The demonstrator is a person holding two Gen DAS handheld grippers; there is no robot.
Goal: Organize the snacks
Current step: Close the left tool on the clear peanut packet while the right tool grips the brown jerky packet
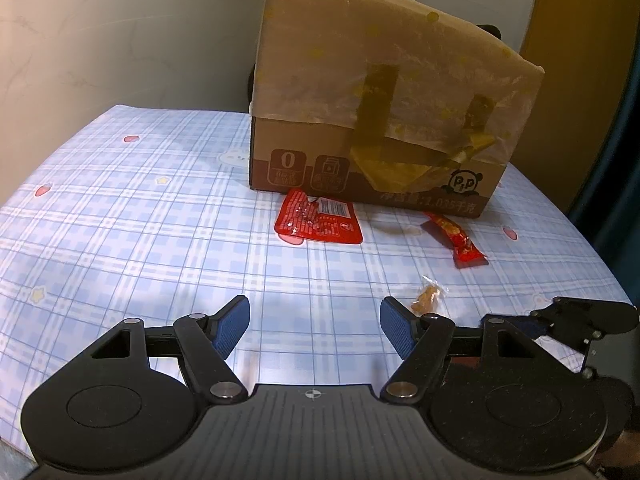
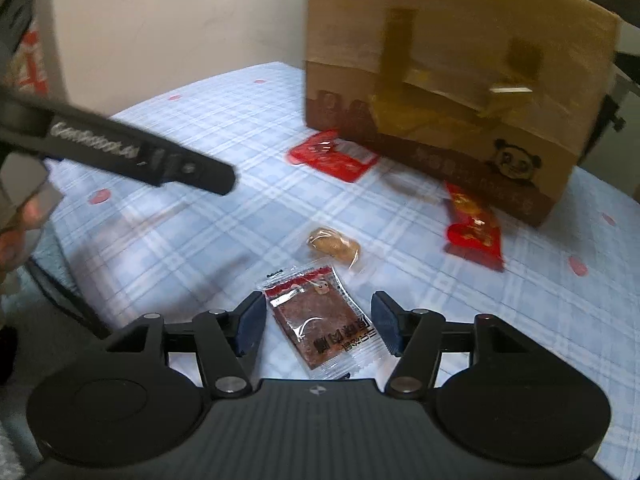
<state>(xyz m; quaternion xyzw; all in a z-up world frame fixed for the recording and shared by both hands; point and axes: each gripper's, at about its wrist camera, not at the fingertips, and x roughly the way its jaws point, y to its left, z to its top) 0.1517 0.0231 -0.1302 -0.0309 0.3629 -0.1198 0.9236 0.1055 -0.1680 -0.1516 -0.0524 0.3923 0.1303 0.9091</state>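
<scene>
Left gripper (image 1: 315, 326) hangs over the blue plaid tablecloth (image 1: 120, 208) with its jaws spread wide and nothing between them; it reads as waiting, not working. From this left wrist view the cardboard box (image 1: 380, 92), taped and draped with a thin plastic film, stands at the far side of the table, and it is likely the place the snacks are meant to go. A flat red packet (image 1: 320, 220) lies just in front of the box, a long red stick snack (image 1: 456, 238) lies to its right, also near the box's foot, and a small clear-wrapped brown sweet (image 1: 428, 298) lies just beyond the left gripper's right-hand fingertip. Part of the right gripper (image 1: 580, 320) shows at the frame's right edge. The right wrist view is blurred toward the far side, but it shows what the other view cannot: right gripper (image 2: 319, 324) has its jaws apart on either side of a clear packet of dark dried meat (image 2: 320, 320), which lies flat on the cloth, touched by neither pad. So that packet is free on the table, either just set down or about to be taken; which one I cannot tell. Here the brown sweet (image 2: 334, 246) lies just beyond the packet, the red packet (image 2: 332, 156) and stick snack (image 2: 474, 228) lie near the box (image 2: 460, 80), and the left gripper's black arm (image 2: 120, 148) crosses the upper left.
</scene>
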